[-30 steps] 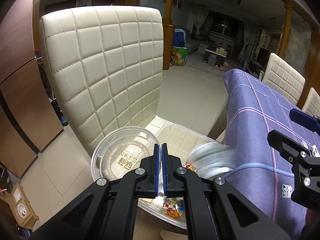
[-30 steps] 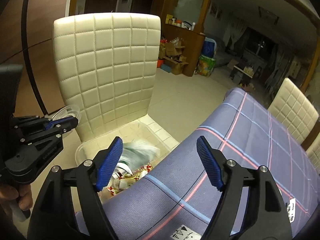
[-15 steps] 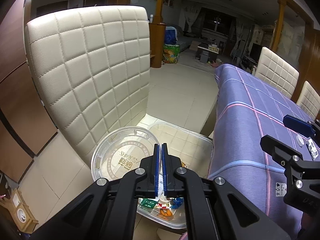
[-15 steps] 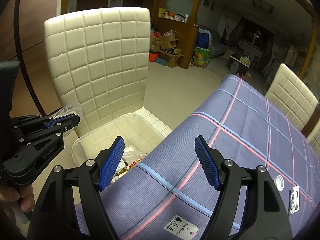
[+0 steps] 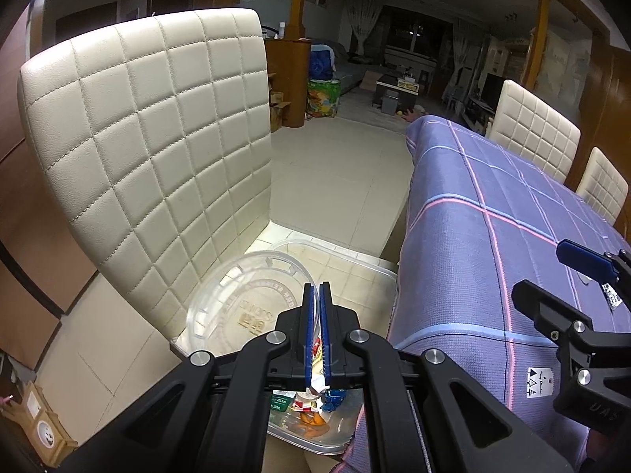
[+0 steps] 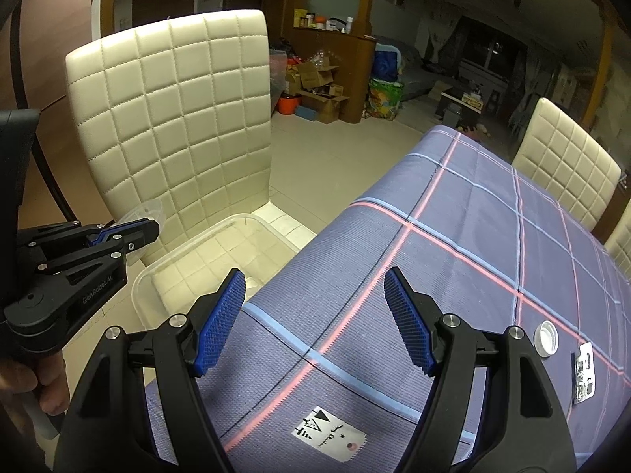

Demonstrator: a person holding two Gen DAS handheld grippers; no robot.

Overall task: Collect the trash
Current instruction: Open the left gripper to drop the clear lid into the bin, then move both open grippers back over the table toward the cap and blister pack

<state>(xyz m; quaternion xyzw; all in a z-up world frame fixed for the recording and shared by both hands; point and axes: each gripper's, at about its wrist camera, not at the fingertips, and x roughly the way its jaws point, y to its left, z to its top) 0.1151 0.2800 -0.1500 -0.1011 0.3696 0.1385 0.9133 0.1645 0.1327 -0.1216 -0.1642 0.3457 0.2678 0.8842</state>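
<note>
My left gripper (image 5: pixel 316 289) is shut on the rim of a clear round plastic lid (image 5: pixel 240 299), held above a clear plastic bin (image 5: pixel 357 262) on the seat of a cream chair. Colourful wrappers (image 5: pixel 311 414) lie in the bin's near end. The right wrist view shows the same gripper (image 6: pixel 152 230) and lid (image 6: pixel 148 211) at the left, over the bin (image 6: pixel 221 228). My right gripper (image 6: pixel 313 276) stands open over the purple checked tablecloth (image 6: pixel 473 236), nothing between its fingers. A white bottle cap (image 6: pixel 546 337) and a foil strip (image 6: pixel 583 378) lie on the cloth to its right.
The quilted cream chair back (image 5: pixel 150 149) rises just behind the bin. Two more cream chairs (image 6: pixel 568 161) stand along the table's far side. A white tag (image 6: pixel 329 433) is on the cloth near me. Tiled floor (image 5: pixel 335 173) runs between the chair and the table.
A blurred pale item that was dropping at the bin a second ago is gone from the air. Both grippers have drifted right; the cap and foil strip have come into the right view.
</note>
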